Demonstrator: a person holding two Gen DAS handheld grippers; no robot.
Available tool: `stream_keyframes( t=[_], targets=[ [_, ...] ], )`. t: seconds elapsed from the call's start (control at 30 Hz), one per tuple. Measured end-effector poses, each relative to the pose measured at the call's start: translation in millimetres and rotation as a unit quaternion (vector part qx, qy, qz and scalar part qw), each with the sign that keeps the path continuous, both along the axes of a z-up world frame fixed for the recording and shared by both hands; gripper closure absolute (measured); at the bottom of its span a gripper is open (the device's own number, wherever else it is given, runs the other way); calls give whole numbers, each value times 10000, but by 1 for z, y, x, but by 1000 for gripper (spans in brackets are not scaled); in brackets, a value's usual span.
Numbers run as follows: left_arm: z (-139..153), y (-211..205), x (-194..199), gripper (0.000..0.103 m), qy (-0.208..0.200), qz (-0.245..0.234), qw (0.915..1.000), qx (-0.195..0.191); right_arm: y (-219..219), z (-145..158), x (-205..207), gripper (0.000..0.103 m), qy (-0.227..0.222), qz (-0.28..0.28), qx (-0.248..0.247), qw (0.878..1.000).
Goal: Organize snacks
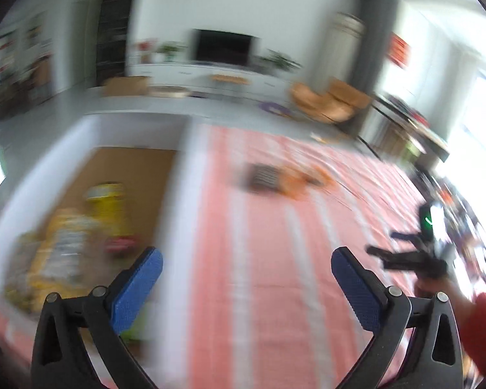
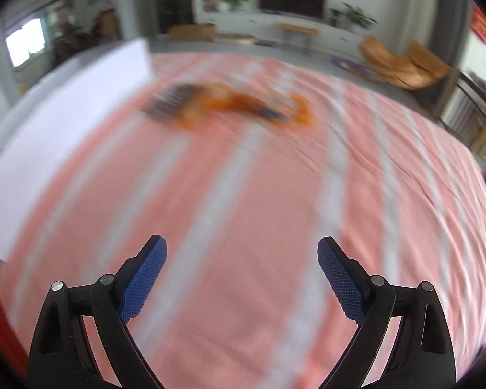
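Note:
Both views are blurred by motion. My left gripper (image 1: 247, 267) stands open with nothing between its blue pads, above the striped pink cloth and beside a white-walled box (image 1: 184, 175). Inside the box lie a yellow snack container (image 1: 108, 204) and several yellow packets (image 1: 61, 249). Farther out on the cloth lies a dark and orange snack packet (image 1: 282, 178). My right gripper (image 2: 242, 257) is open too, empty, over bare cloth, with the same orange snack packet (image 2: 230, 105) well ahead of it. The right gripper (image 1: 405, 256) also shows at the right edge of the left wrist view.
The pink and white striped cloth (image 2: 275, 210) covers the whole work surface. The box's white wall (image 2: 64, 123) rises at the left in the right wrist view. A person's red sleeve (image 1: 482, 324) is at the lower right. A living room with a television and orange chairs lies beyond.

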State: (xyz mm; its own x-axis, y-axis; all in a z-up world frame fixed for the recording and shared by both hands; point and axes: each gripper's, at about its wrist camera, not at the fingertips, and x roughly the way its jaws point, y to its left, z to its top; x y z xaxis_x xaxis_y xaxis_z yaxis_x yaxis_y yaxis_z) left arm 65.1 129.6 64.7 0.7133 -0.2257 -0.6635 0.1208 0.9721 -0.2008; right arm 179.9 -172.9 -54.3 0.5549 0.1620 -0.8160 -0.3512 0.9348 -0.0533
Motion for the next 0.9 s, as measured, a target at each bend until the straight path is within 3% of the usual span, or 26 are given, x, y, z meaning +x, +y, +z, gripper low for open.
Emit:
stream_keyframes(
  t=[0.13, 0.27, 0.53, 0.67, 0.9],
  targets=[
    [-55, -74, 27, 0, 636, -627, 9956, 271, -65, -24, -11, 7, 68, -566, -122, 9983],
    [-108, -109, 61, 0, 1191, -567, 9899, 527, -101, -34, -21, 7, 15, -782, 156, 9968],
    [-145, -108, 112, 0, 1225, -123, 9877, 965, -126, -34, -12, 2, -67, -977, 205, 9950],
    [-153, -104, 103, 0, 892, -66, 9902, 1068, -130, -38, -11, 2, -66, -992, 200, 9948],
    [-153, -103, 105, 0, 896, -8, 9903, 1064, -130, -39, -11, 1, -64, -993, 203, 9948]
  ],
)
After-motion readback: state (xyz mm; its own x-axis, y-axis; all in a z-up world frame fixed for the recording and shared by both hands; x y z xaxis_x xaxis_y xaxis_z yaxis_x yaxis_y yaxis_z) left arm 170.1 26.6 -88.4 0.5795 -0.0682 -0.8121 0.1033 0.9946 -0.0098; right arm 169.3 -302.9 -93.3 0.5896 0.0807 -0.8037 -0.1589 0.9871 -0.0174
